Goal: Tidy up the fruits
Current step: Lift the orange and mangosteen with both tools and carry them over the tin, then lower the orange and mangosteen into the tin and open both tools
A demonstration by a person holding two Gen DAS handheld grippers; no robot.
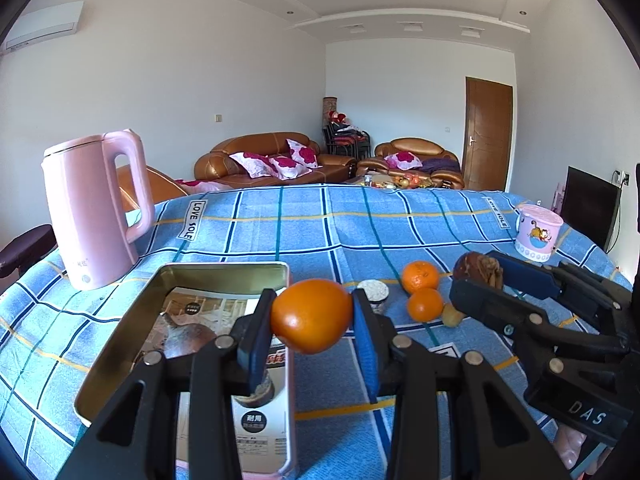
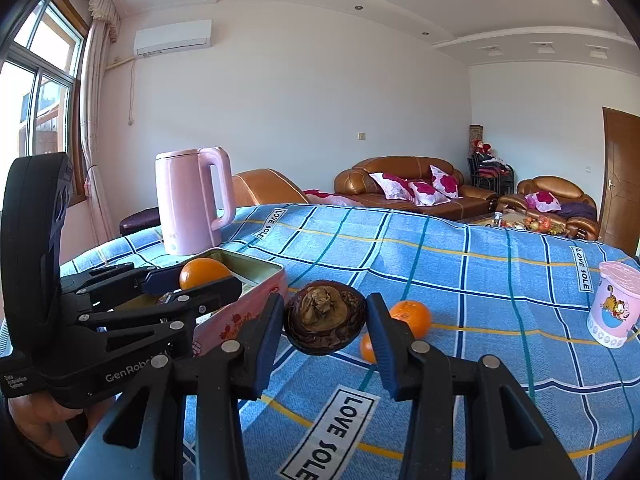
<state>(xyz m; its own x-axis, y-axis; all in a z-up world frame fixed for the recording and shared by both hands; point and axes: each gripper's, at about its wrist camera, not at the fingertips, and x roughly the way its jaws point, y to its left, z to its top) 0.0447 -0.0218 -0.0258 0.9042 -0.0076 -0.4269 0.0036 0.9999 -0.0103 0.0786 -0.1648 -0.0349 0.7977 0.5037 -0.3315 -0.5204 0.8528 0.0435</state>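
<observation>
A tabletop (image 1: 304,224) covered in a blue checked cloth carries an open metal tin (image 1: 132,344), a pink kettle (image 1: 94,208) and a pink cartoon cup (image 1: 538,232). The left gripper (image 1: 312,316) has its two blue-padded fingers closed on a large orange (image 1: 310,314), held in the air at the tin's near right rim, not yet inside it. The right gripper (image 2: 325,320) has its fingers closed on a dark brown, wrinkled fruit (image 2: 325,320), pinched across its widest part and raised above the cloth. Two small mandarins (image 1: 420,276) lie touching each other on the cloth to the right of the tin, with a small yellowish fruit (image 1: 452,316) just beside them. The orange looks firm, smooth and fairly heavy; its round skin could roll or slip, so a grip across the middle suits it. The brown fruit looks dried and possibly brittle, so a light squeeze seems wise. The mandarins are likely soft-skinned and easily bruised.
</observation>
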